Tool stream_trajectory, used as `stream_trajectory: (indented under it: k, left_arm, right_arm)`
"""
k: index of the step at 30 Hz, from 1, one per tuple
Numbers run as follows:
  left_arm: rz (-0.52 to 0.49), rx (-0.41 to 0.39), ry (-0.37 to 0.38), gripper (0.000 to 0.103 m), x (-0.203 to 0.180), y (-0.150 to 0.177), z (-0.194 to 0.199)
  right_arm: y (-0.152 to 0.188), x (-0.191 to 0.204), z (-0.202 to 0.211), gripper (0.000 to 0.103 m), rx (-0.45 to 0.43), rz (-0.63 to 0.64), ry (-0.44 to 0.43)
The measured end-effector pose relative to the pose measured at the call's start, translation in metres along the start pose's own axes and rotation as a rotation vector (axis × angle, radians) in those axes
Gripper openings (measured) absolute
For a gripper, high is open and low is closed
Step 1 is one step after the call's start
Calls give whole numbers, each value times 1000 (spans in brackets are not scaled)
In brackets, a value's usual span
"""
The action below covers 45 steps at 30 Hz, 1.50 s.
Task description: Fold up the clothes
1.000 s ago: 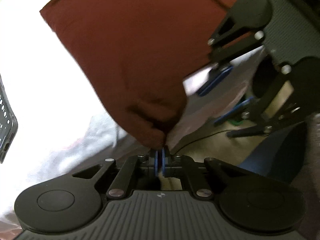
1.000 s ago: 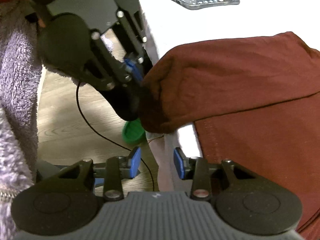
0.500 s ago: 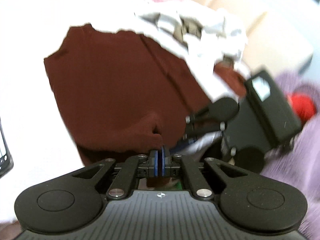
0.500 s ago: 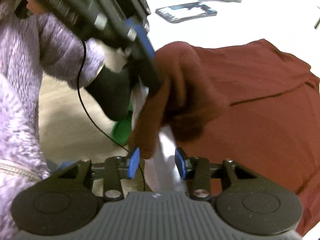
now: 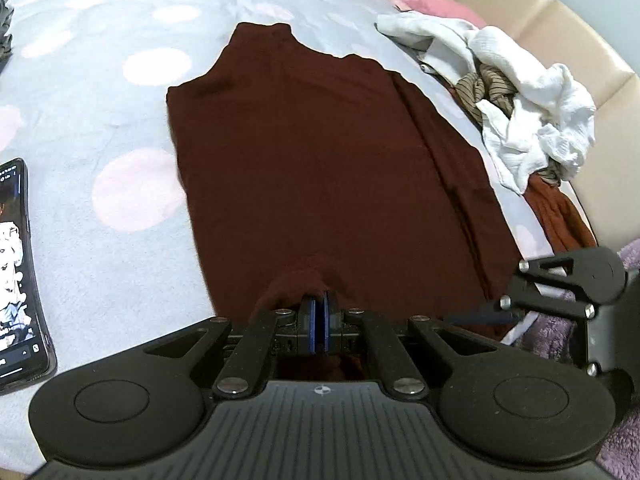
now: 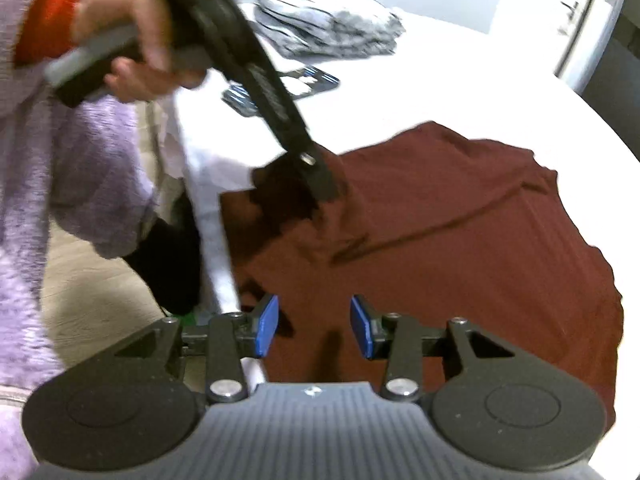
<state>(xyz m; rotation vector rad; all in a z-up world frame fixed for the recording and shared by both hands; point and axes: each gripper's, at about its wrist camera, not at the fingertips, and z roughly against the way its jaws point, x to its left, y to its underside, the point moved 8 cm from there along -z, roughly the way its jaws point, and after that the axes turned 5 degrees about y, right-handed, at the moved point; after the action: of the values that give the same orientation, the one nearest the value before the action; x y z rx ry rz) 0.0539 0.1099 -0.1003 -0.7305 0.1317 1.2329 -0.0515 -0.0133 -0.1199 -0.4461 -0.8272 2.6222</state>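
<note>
A dark red garment [image 5: 320, 160] lies spread flat on the bed, its near hem gathered into a small pinch. My left gripper [image 5: 319, 306] is shut on that pinch at the near edge. From the right wrist view, the left gripper [image 6: 318, 182], held by a hand [image 6: 136, 52], presses into the garment [image 6: 460, 248] near the bed's side. My right gripper [image 6: 314, 330] hovers open over the cloth with nothing between its blue pads [image 6: 266, 330]. Its black frame [image 5: 568, 284] shows at the right of the left wrist view.
A phone [image 5: 16, 272] lies face up on the dotted grey sheet [image 5: 120, 80] to the left of the garment. A heap of white, striped and rust clothes [image 5: 512, 92] sits at the right by a beige padded board. A folded grey striped item [image 6: 328, 28] lies beyond the phone [image 6: 280, 88].
My left gripper has carried its pinch of red cloth from the bed's side in over the mattress, and the garment now lies flat. The right gripper has risen over the cloth, still open.
</note>
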Motion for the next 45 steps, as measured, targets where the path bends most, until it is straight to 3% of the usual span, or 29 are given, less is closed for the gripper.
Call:
stream_trajectory:
  k: [8, 11, 13, 15, 18, 20, 22, 24, 32, 40, 45]
  left_arm:
    - [26, -29, -28, 3, 6, 0, -1]
    - [-1, -32, -55, 9, 1, 1, 4]
    - [-22, -36, -75, 20, -3, 3, 9]
    - [-46, -41, -90, 23, -8, 7, 14]
    - [-118, -41, -115, 24, -20, 15, 20]
    - [-203, -46, -133, 28, -32, 21, 24]
    - [-314, -63, -148, 40, -47, 28, 29]
    - [-405, -81, -159, 44, -59, 33, 33]
    - [-697, -30, -252, 45, -88, 57, 33]
    - [-1072, 3, -371, 45, -121, 93, 29]
    - [-1172, -10, -380, 44, -135, 110, 34]
  right_arm:
    - [-7, 14, -18, 46, -6, 69, -54]
    - [-11, 16, -23, 46, -14, 97, -44]
    - [-13, 15, -25, 38, -12, 105, -42]
    - [-14, 13, -27, 25, -6, 100, -48]
    - [-16, 6, -26, 15, -8, 70, -66]
    - [-18, 1, -23, 14, -13, 42, -85]
    - [-21, -2, -18, 13, -18, 27, -106]
    - [-24, -4, -12, 13, -26, 25, -129]
    - [-37, -15, 14, 13, -24, 20, -190]
    - [-50, -3, 37, 13, -15, 67, -323]
    - [-55, 8, 54, 13, -17, 101, -405]
